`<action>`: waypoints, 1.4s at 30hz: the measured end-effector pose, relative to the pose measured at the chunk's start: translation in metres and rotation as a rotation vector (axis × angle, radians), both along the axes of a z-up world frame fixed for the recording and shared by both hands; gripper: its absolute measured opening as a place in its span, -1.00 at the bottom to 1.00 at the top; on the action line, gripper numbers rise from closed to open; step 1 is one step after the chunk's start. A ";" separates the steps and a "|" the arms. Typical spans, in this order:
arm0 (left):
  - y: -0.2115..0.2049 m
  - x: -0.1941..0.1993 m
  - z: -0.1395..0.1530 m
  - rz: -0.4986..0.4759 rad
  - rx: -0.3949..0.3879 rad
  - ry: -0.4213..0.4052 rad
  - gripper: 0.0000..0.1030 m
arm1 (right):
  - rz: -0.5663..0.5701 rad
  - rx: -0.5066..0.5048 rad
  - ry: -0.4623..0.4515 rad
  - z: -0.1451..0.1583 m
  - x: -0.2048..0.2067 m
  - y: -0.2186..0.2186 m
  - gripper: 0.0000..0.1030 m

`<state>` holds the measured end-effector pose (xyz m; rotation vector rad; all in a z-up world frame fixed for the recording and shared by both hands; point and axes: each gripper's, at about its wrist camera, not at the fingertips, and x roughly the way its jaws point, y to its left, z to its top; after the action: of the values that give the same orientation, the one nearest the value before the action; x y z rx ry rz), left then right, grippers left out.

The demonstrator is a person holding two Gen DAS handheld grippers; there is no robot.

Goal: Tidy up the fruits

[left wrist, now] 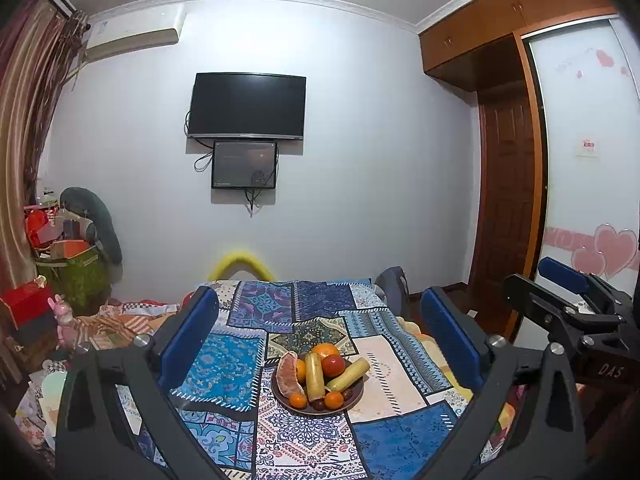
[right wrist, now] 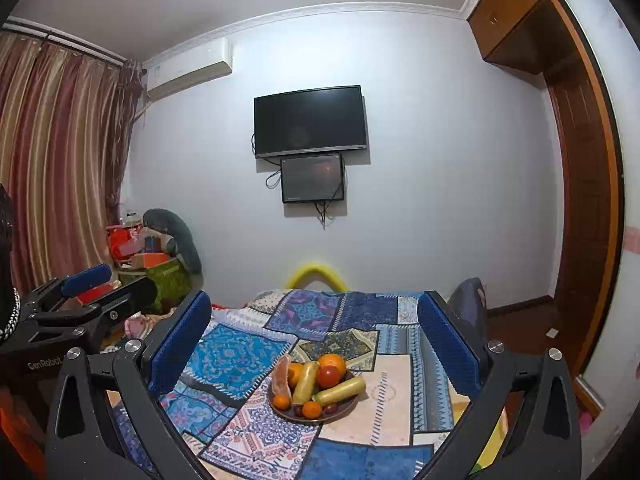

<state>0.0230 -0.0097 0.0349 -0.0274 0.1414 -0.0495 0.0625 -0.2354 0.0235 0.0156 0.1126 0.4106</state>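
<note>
My left tongs and right tongs were wide open, holding nothing. The fruit sat piled on a brown plate on the table. The tomato looked soft, so I should squeeze its sides gently.

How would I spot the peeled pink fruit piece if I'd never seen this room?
Find the patchwork cloth below the wall television, then the dark plate of fruit on it. The pomelo wedge curves along the plate's left edge: pale pink, skinless flesh, unlike the shiny oranges and yellow-green stalks beside it.
</note>
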 end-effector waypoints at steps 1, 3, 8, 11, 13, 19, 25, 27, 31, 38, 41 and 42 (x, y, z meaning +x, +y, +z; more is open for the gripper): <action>-0.001 0.000 0.000 0.000 0.001 -0.001 0.99 | 0.000 0.002 0.000 0.000 -0.001 -0.001 1.00; -0.002 -0.001 0.000 -0.003 0.004 -0.002 0.99 | -0.002 0.004 0.000 -0.001 -0.001 -0.002 1.00; -0.004 -0.002 0.001 -0.006 0.007 -0.004 0.99 | -0.004 0.000 -0.003 -0.001 -0.001 -0.002 1.00; -0.003 -0.002 0.001 -0.009 0.002 -0.004 0.99 | -0.007 -0.004 -0.005 0.001 -0.001 -0.002 1.00; -0.003 -0.002 0.002 -0.010 0.000 -0.003 0.99 | -0.008 -0.004 -0.006 0.001 -0.001 -0.002 1.00; -0.001 -0.001 0.005 -0.018 -0.009 -0.002 0.99 | -0.015 -0.004 -0.006 0.001 -0.002 -0.003 1.00; -0.002 0.001 0.004 -0.021 -0.004 0.005 1.00 | -0.019 -0.006 -0.009 0.002 -0.003 -0.003 1.00; -0.002 0.001 0.004 -0.023 -0.003 0.007 1.00 | -0.022 -0.005 -0.009 0.003 -0.003 -0.002 1.00; 0.000 0.002 0.005 -0.027 -0.004 0.009 1.00 | -0.027 0.006 -0.006 0.003 -0.002 -0.004 1.00; -0.001 0.004 0.004 -0.037 -0.003 0.015 1.00 | -0.034 0.006 -0.006 0.003 -0.001 -0.005 1.00; -0.001 0.004 0.004 -0.040 -0.003 0.019 1.00 | -0.037 0.001 -0.008 0.003 -0.001 -0.003 1.00; -0.001 0.005 0.004 -0.041 -0.002 0.019 1.00 | -0.038 0.000 -0.009 0.003 -0.002 -0.003 1.00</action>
<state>0.0276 -0.0110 0.0390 -0.0267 0.1614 -0.0907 0.0606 -0.2381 0.0268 0.0161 0.1033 0.3725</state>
